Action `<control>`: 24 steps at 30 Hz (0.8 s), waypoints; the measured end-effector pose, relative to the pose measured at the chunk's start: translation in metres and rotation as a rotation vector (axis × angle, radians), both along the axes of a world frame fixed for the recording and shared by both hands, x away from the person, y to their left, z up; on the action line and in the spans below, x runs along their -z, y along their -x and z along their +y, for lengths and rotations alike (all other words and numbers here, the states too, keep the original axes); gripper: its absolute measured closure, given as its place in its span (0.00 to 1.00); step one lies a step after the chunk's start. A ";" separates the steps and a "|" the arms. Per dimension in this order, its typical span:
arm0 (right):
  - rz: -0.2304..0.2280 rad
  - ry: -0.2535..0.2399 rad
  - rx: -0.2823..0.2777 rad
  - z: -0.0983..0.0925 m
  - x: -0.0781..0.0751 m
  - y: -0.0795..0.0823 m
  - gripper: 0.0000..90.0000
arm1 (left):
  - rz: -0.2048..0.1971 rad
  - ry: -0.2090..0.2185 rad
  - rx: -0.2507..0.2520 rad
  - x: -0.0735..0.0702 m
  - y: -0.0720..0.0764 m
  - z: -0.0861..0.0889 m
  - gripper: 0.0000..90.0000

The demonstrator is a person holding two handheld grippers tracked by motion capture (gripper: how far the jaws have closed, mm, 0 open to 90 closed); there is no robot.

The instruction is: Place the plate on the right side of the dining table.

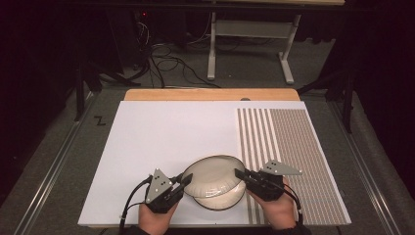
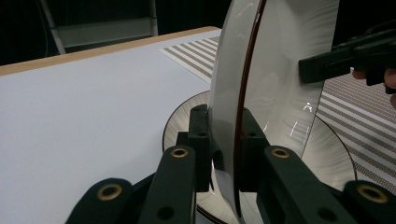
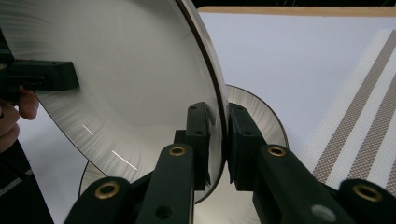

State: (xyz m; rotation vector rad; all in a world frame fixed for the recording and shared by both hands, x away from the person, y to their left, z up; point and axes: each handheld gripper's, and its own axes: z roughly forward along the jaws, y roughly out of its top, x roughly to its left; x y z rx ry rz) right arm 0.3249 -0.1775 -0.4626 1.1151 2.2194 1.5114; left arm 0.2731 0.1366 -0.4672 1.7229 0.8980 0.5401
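Note:
A shallow cream plate with a dark rim [image 1: 211, 172] is held a little above the table, over a second like plate [image 1: 222, 199] that lies flat on the white sheet. My left gripper [image 1: 186, 178] is shut on the raised plate's left rim, and my right gripper [image 1: 239, 174] is shut on its right rim. In the left gripper view the jaws [image 2: 224, 140] pinch the rim of the raised plate [image 2: 280, 70], with the lower plate [image 2: 180, 122] beneath and the right gripper [image 2: 336, 63] across it. In the right gripper view the jaws [image 3: 218, 135] clamp the plate [image 3: 130, 70] above the lower plate [image 3: 261, 116].
A white sheet [image 1: 161, 142] covers the table, with a brown-and-white striped mat [image 1: 293, 156] on its right part. The wooden table edge [image 1: 210, 94] runs along the back. Beyond it stand a white table frame [image 1: 211, 49] and floor cables [image 1: 171, 63].

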 end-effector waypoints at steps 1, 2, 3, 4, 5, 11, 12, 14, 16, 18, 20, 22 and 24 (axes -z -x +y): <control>-0.009 -0.001 0.001 -0.001 -0.001 0.001 0.91 | 0.000 0.002 0.001 0.000 0.000 0.000 0.90; -0.020 0.001 0.001 -0.001 -0.003 0.001 0.92 | 0.001 0.006 0.002 0.000 0.000 -0.001 0.90; -0.027 0.003 0.004 -0.002 -0.004 0.002 0.92 | 0.004 0.013 0.004 -0.001 -0.001 -0.001 0.90; -0.030 0.000 0.010 -0.002 -0.005 0.003 0.92 | 0.007 0.020 0.006 -0.001 -0.001 0.000 0.90; -0.040 0.002 0.009 -0.003 -0.006 0.003 0.92 | 0.011 0.026 0.006 -0.002 -0.002 0.000 0.90; -0.084 0.014 0.023 -0.004 -0.015 0.006 0.94 | 0.019 0.040 0.006 -0.008 -0.009 -0.001 0.89; -0.091 0.014 0.023 -0.004 -0.017 0.006 0.94 | 0.015 0.040 0.006 -0.009 -0.010 -0.002 0.89; -0.109 0.019 0.024 -0.006 -0.020 0.007 0.94 | 0.005 0.039 0.009 -0.012 -0.011 -0.004 0.88; -0.125 0.021 0.025 -0.009 -0.024 0.006 0.94 | 0.003 0.042 0.012 -0.014 -0.013 -0.007 0.88; -0.131 0.020 0.035 -0.011 -0.028 0.006 0.94 | 0.001 0.038 0.013 -0.017 -0.017 -0.010 0.88; -0.142 0.022 0.045 -0.015 -0.031 0.005 0.94 | -0.010 0.029 0.018 -0.021 -0.020 -0.015 0.88; -0.149 0.017 0.053 -0.020 -0.033 0.004 0.94 | -0.018 0.021 0.025 -0.026 -0.023 -0.020 0.88; -0.154 0.019 0.062 -0.026 -0.036 0.003 0.94 | -0.021 0.023 0.030 -0.029 -0.026 -0.027 0.88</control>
